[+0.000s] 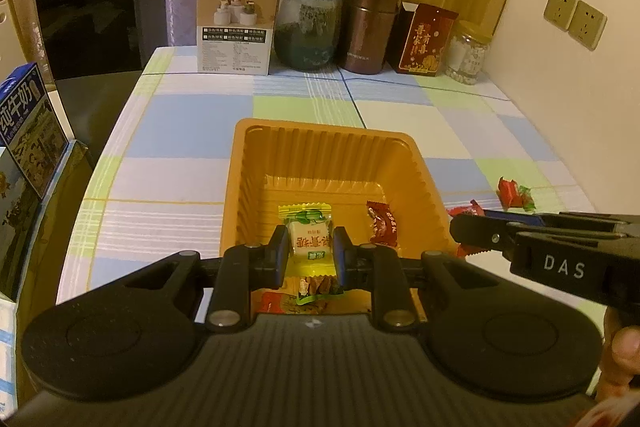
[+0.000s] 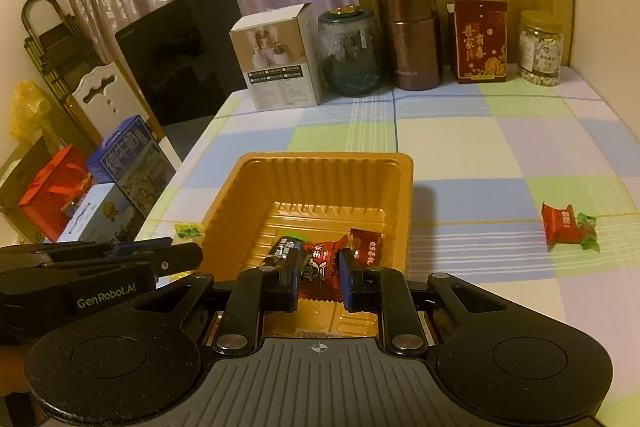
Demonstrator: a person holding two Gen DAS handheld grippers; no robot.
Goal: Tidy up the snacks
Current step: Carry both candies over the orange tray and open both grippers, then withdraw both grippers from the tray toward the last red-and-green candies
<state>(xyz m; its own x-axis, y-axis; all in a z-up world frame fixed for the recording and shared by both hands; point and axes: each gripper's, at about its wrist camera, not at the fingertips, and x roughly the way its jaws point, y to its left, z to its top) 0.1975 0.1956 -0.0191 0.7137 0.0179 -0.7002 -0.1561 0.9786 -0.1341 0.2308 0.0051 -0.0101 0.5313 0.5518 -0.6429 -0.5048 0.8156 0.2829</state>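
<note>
Both grippers' fingers pinch candies (left (image 1: 308, 259) yellow-green, right (image 2: 320, 277) red) over orange tray (image 1: 320, 147).

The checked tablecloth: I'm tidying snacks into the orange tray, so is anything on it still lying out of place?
Yes. A red-wrapped candy with a green one touching it lies loose on the tablecloth, right of the orange tray. Another small green candy sits just outside the tray's left wall.
</note>
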